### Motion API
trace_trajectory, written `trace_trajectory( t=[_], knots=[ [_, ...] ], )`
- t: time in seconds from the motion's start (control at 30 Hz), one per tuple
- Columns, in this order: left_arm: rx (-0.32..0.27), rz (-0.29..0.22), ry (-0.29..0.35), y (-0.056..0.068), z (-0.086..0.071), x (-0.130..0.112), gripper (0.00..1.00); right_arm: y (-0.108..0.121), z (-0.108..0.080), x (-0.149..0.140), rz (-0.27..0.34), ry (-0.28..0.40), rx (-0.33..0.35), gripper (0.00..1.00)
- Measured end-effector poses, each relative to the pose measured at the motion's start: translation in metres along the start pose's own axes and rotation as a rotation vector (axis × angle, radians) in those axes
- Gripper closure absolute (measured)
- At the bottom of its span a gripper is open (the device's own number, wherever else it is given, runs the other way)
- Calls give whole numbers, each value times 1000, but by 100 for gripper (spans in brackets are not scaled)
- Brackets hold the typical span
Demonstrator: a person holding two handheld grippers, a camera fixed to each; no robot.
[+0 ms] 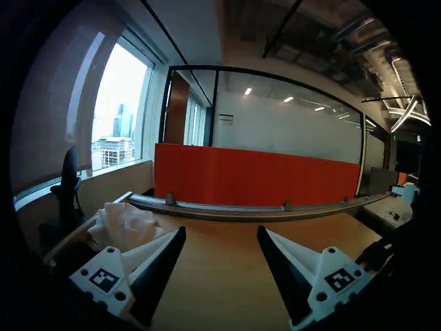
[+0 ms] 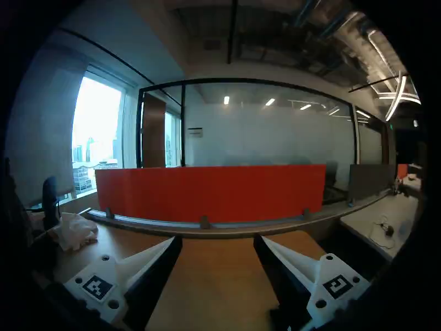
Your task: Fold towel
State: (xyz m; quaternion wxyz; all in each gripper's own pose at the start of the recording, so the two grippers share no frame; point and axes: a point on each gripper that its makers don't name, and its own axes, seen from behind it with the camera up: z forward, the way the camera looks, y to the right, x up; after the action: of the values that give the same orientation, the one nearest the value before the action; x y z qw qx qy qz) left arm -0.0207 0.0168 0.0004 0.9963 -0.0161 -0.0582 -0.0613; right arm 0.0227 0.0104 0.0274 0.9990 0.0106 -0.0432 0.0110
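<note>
Left gripper view: the left gripper [image 1: 220, 229] is hanging open and empty over the desk [image 1: 220, 287].
The crumpled white towel [image 1: 124, 223] is lying just beyond its left finger, partly behind it. In the right gripper view the right gripper [image 2: 216, 238] is also gaping empty, the towel [image 2: 74, 230] sitting well off to its left; a red divider [image 1: 253, 176] is standing beyond.

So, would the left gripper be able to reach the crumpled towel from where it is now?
Probably yes: the left gripper is open, and the towel lies on the desk ahead, off to the left of its view, partly behind one finger. Nothing stands between them, though it must swing that way.
</note>
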Motion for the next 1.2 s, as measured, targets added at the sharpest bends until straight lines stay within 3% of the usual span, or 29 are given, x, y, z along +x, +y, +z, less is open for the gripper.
trace_trajectory(
  t=[0.47, 0.77, 1.2],
  knots=[
    [-14, 5, 21, 6, 0, -6, 4, -20, -1, 4, -21, -9, 13, 0],
    [-39, 13, 26, 15, -2, -31, 4, -24, -4, -4, -41, 2, 5, 0],
    [7, 60, 52, -1, -2, -75, 4, -41, 5, -29, -23, 11, 35, 0]
  ],
)
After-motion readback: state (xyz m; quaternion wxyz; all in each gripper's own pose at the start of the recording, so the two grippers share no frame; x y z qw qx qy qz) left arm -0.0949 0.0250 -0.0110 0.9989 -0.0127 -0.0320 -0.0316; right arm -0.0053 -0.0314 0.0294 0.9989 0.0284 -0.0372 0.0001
